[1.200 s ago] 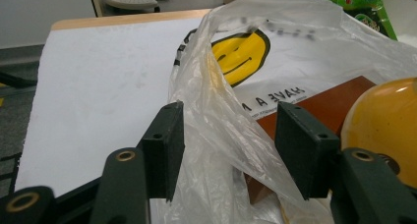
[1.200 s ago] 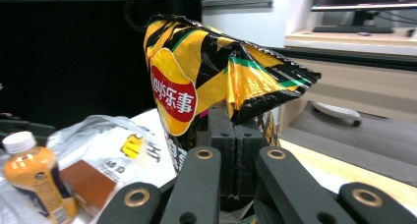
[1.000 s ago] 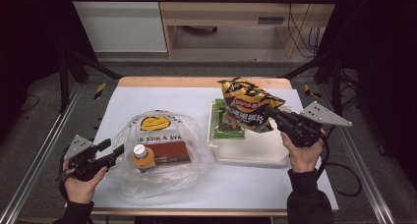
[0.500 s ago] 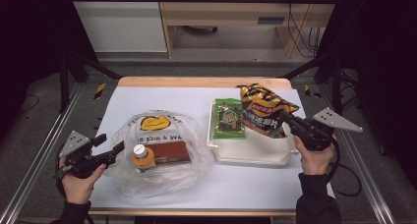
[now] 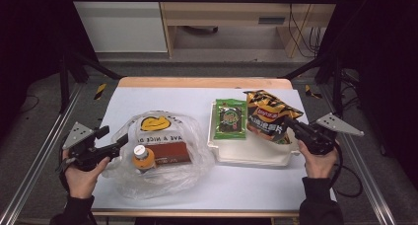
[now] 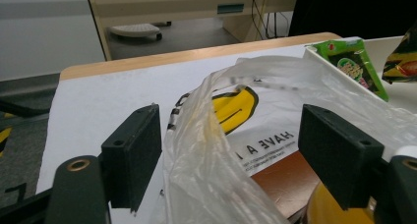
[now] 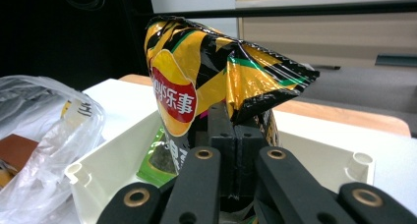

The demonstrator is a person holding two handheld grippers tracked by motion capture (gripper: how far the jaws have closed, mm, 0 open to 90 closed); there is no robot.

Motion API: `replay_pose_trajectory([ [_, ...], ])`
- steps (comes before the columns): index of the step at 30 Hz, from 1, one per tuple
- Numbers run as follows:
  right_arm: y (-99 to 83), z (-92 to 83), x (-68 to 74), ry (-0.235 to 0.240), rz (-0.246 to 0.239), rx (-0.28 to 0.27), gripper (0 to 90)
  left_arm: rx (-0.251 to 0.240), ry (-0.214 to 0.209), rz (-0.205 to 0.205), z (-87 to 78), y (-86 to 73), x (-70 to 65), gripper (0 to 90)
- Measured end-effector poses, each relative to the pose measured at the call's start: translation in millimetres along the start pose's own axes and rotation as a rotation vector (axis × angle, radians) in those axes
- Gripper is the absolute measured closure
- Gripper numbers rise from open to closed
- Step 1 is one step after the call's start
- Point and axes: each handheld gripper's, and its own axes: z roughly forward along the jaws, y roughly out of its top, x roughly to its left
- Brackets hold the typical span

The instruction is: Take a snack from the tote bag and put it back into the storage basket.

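My left gripper (image 5: 112,138) is at the left edge of a clear plastic bag (image 5: 165,178) printed with a yellow smile. Its jaws have just been opening and stand open (image 6: 231,155), with a fold of the bag (image 6: 206,150) loose between the pads. In the bag lie an orange drink bottle (image 5: 143,157) and a brown box (image 5: 170,151). My right gripper (image 5: 292,127) is shut on a corner of a yellow and black chips bag (image 5: 266,115), held tilted over the right side of a white tray (image 5: 246,157). A green snack packet (image 5: 230,119) lies in the tray.
The white sheet covers a wooden table (image 5: 197,82) with metal rails at both sides. Bare sheet lies in front of the tray and behind the plastic bag. Beyond the table stand a cabinet and a shelf with cables.
The right gripper has carried the chips bag to the right and lower, off the green packet and toward the tray's right side. The left gripper's jaws have spread apart and let go of the plastic bag.
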Motion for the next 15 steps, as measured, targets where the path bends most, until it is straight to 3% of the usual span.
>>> replay_pose_trajectory([
  [15,-14.9,21.5,-15.1,-0.022,0.064,0.056,89.3,0.028,0.004,-0.023,5.0,-16.7,5.5,25.6],
])
